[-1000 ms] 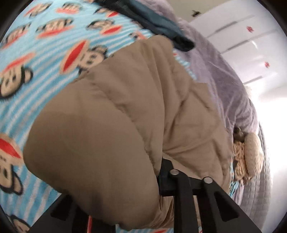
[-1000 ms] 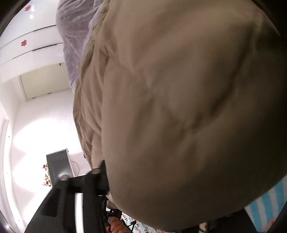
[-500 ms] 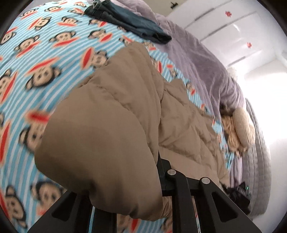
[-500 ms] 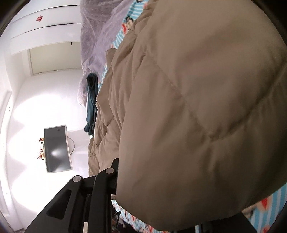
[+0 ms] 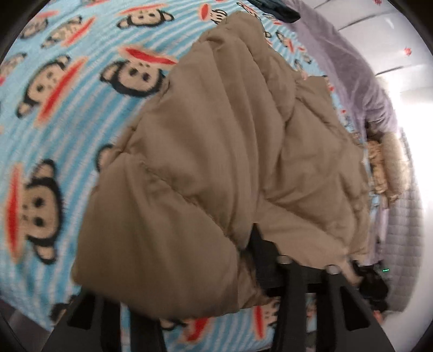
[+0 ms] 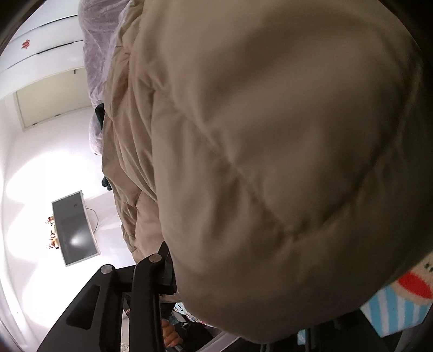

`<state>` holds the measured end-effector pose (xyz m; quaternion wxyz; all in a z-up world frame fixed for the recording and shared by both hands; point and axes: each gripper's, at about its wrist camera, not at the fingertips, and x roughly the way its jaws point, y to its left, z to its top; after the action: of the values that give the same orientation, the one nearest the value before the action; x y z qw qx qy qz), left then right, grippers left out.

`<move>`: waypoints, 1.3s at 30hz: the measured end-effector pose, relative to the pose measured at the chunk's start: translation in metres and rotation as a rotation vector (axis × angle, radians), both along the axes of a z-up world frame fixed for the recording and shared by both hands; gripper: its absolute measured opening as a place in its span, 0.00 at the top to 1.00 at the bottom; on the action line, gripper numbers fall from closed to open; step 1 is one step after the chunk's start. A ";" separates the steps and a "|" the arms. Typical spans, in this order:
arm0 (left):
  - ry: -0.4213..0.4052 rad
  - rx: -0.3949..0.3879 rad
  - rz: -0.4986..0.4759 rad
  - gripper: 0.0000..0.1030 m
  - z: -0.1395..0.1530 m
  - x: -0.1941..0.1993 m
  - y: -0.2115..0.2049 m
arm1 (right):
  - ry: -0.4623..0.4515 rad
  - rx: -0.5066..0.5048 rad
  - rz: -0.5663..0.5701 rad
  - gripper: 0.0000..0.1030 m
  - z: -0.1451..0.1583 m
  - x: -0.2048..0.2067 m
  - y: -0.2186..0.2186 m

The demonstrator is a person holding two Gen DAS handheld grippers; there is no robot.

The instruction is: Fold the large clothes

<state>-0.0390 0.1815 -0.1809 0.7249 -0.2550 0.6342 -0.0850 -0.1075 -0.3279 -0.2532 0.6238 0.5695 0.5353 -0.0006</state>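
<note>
A puffy tan quilted jacket (image 5: 216, 162) lies bunched on the monkey-print bedsheet (image 5: 67, 108). My left gripper (image 5: 189, 257) has a thick fold of it between its fingers. Its jaws are opening, and creases still gather at the right pad (image 5: 258, 243), while the left finger is hidden under the fabric. In the right wrist view the jacket (image 6: 270, 135) fills most of the picture. It bulges over my right gripper (image 6: 243, 270), whose jaws are also opening with fabric between them. Only that gripper's left finger (image 6: 162, 260) shows.
A dark blue garment (image 5: 273, 10) lies at the far end of the bed, beside a grey quilt (image 5: 351, 67) and a tan plush toy (image 5: 387, 168). A black device with a green light (image 5: 376, 281) sits at the right. A dark screen (image 6: 73, 227) hangs on the white wall.
Both grippers have swept across the bed with the jacket, which now sits lower and more spread on the sheet. The left gripper's fingers stand wider apart than before.
</note>
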 end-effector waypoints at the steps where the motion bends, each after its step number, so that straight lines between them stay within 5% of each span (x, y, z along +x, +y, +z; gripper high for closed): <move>1: 0.001 0.014 -0.010 0.51 0.003 -0.001 0.000 | 0.005 -0.012 0.010 0.57 0.006 0.004 0.002; 7: 0.010 0.113 -0.072 0.51 0.026 -0.015 0.008 | 0.071 -0.107 0.104 0.41 0.021 0.007 0.004; 17: -0.097 0.270 -0.017 0.51 0.090 -0.029 0.054 | 0.073 -0.209 0.329 0.39 0.071 0.010 0.037; 19: -0.138 0.280 -0.013 0.51 0.099 -0.017 0.054 | 0.028 -0.200 0.376 0.42 0.086 0.014 0.046; 22: -0.194 0.297 -0.054 0.51 0.103 0.015 0.037 | -0.078 -0.256 0.429 0.60 0.115 0.022 0.043; 26: -0.258 0.367 -0.121 0.51 0.093 0.073 0.001 | -0.101 -0.471 0.393 0.66 0.131 0.050 0.028; 31: -0.225 0.414 -0.153 0.51 0.057 0.125 -0.031 | -0.027 -0.700 0.318 0.66 0.115 0.104 -0.007; 39: -0.185 0.452 -0.166 0.49 0.011 0.159 -0.044 | 0.098 -0.759 0.266 0.67 0.062 0.153 -0.040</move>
<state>0.1197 0.1373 -0.1697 0.8088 -0.0247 0.5871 -0.0234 0.0457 -0.3681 -0.1912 0.7582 0.2238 0.5950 -0.1448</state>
